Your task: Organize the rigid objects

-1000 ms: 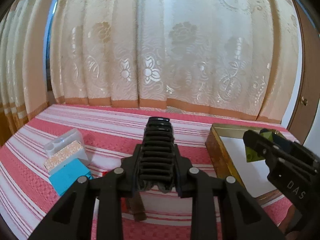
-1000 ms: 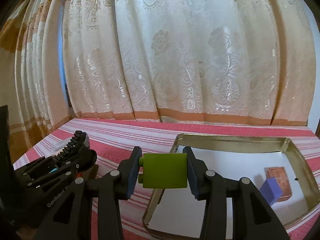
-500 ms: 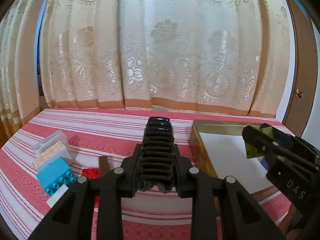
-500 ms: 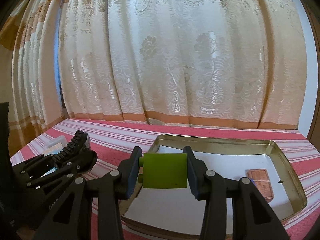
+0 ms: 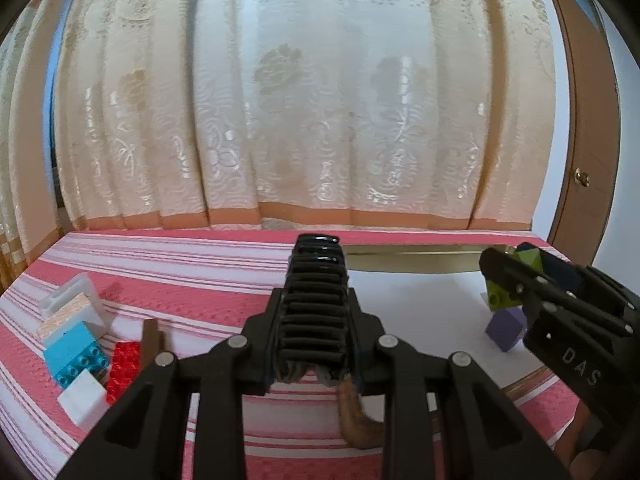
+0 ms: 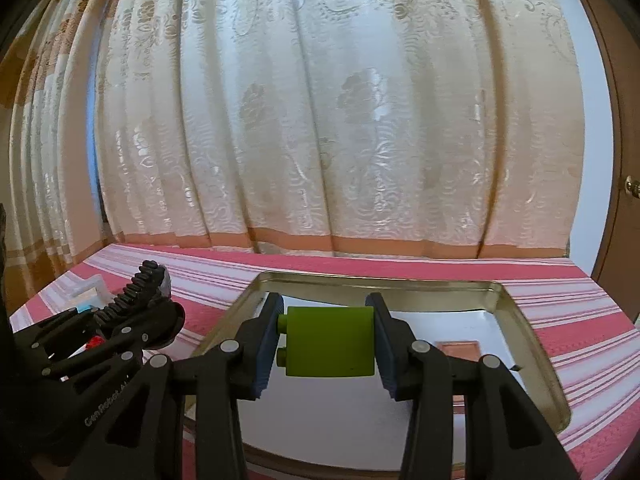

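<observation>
Right gripper (image 6: 330, 344): clamped on a green toy brick (image 6: 331, 342), studs facing left, held above the white-lined metal tray (image 6: 532, 336). Left gripper (image 5: 316, 308): closed on a black ribbed hair claw clip (image 5: 315, 300) (above the striped cloth (image 5: 192, 280)). Loose pieces: blue brick (image 5: 76, 350), red plate (image 5: 124, 364) at left.

Both grippers have swung right — tray (image 6: 532, 352) now nearer centre.

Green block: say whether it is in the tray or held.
Held. The right gripper clamps the green block above the tray.
</observation>
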`<state>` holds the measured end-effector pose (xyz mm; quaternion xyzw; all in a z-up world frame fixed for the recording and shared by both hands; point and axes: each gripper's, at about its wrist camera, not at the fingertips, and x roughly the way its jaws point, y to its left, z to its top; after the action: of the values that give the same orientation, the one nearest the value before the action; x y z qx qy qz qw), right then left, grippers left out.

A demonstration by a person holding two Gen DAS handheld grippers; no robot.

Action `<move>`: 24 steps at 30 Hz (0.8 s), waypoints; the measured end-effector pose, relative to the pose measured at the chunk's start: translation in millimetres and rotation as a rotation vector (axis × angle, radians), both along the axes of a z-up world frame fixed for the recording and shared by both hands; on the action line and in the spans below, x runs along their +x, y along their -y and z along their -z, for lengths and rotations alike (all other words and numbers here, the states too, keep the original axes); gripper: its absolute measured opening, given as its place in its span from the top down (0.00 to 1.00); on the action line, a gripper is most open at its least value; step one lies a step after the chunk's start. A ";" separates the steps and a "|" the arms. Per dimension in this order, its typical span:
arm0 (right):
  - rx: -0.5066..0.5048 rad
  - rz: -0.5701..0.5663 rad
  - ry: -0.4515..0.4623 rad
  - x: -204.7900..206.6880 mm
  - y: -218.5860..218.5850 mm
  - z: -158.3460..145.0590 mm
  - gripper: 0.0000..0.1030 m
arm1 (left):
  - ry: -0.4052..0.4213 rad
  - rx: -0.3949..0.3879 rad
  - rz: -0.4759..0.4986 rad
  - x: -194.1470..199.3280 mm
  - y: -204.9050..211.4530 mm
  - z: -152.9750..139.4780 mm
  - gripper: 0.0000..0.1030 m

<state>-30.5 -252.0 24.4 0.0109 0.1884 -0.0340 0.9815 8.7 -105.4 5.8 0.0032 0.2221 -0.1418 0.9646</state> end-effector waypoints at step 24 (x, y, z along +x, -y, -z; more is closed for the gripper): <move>0.001 0.103 -0.002 -6.4 59.8 -0.5 0.56 | -0.001 0.039 0.094 -2.2 72.2 -0.2 0.75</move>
<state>-36.8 -311.8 24.9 0.0209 0.1885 -0.0843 0.9782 6.5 -177.6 6.0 0.0326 0.2250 -0.1827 0.9565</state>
